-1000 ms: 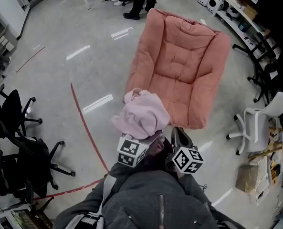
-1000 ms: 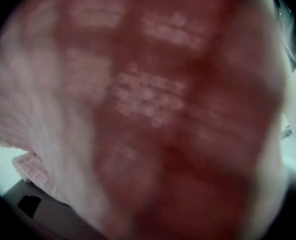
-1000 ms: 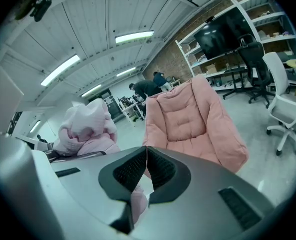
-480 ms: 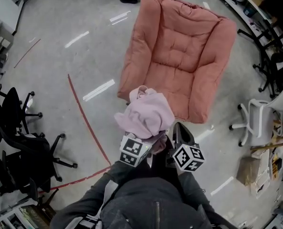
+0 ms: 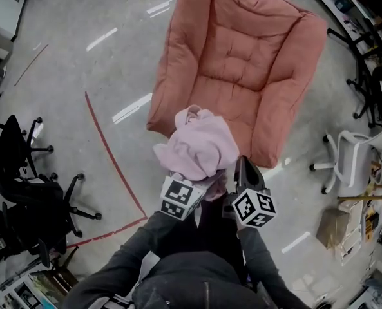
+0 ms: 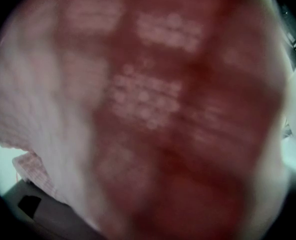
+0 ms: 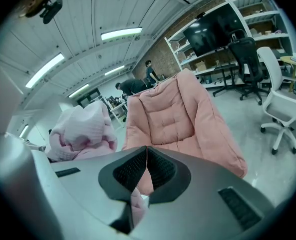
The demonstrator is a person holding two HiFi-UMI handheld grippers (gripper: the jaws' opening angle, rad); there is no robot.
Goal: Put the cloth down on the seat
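Note:
A bunched pale pink cloth (image 5: pixel 200 143) hangs over the front edge of the salmon cushioned seat (image 5: pixel 242 50), which lies on the floor. My left gripper (image 5: pixel 196 174) is buried under the cloth, which heaps over its jaws; only its marker cube shows. The cloth (image 6: pixel 38 109) fills the left gripper view as a blur. My right gripper (image 5: pixel 242 170) is just right of the cloth, jaws closed. In the right gripper view its pads (image 7: pixel 147 159) meet, a strip of pink fabric shows in the gap beneath them, and the cloth (image 7: pixel 80 131) bulks to the left of the seat (image 7: pixel 167 119).
Black office chairs (image 5: pixel 23 172) stand at the left and a white one (image 5: pixel 352 159) at the right. A red tape line (image 5: pixel 110 153) crosses the floor. A cardboard box (image 5: pixel 335 227) sits at the lower right. People (image 7: pixel 133 86) stand far behind the seat.
The seat has drawn closer. The cloth, which was short of the seat's front edge, now overlaps it. Both grippers keep the same hold.

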